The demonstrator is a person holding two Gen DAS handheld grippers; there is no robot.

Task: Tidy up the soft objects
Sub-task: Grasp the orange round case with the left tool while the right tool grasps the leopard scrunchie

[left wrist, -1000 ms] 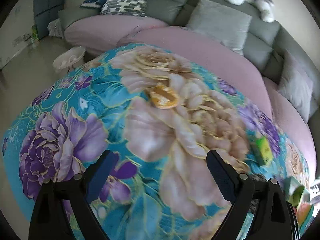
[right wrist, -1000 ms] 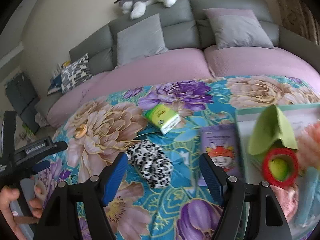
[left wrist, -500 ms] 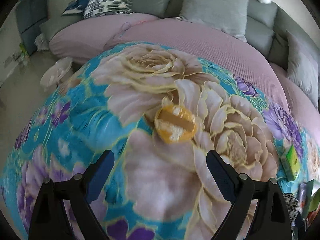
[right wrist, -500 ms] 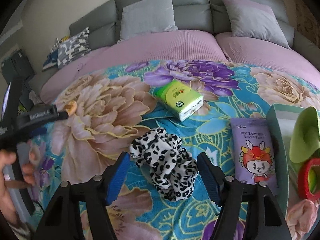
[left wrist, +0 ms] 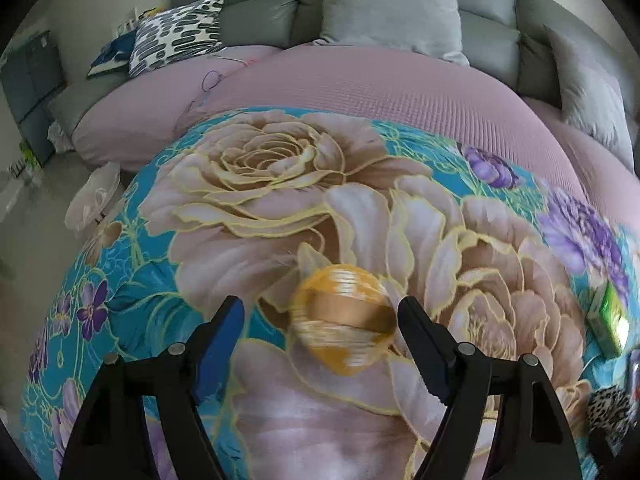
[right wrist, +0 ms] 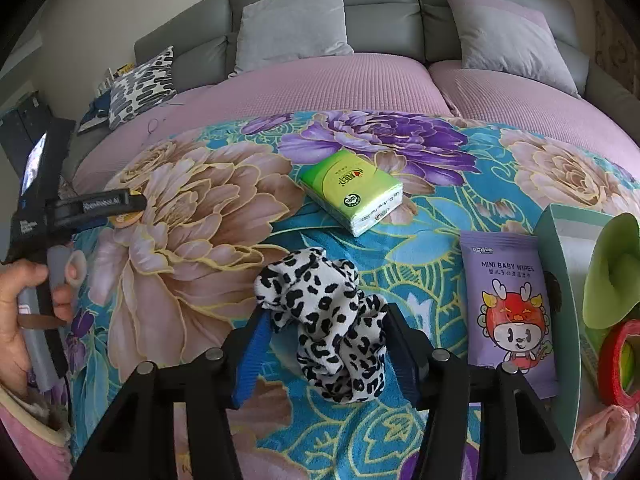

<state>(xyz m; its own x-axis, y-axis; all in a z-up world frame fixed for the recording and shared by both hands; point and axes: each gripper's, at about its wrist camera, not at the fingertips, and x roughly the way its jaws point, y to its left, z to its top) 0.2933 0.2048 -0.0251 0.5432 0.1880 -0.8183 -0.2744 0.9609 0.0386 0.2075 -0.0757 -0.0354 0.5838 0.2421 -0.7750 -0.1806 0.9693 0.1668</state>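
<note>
An orange-and-white round soft object lies on the floral blanket. My left gripper is open, its jaws either side of the object and apart from it. In the right wrist view the left gripper reaches over that object. A leopard-print scrunchie lies on the blanket between the open jaws of my right gripper. The blue pads do not press it.
A green tissue pack and a purple baby-wipes pack lie on the blanket. A teal box at the right holds a green cone, red tape and pink cloth. Grey cushions line the sofa back.
Both grippers moved forward and down. The orange object now sits between the left jaws; the scrunchie now sits between the right jaws.
</note>
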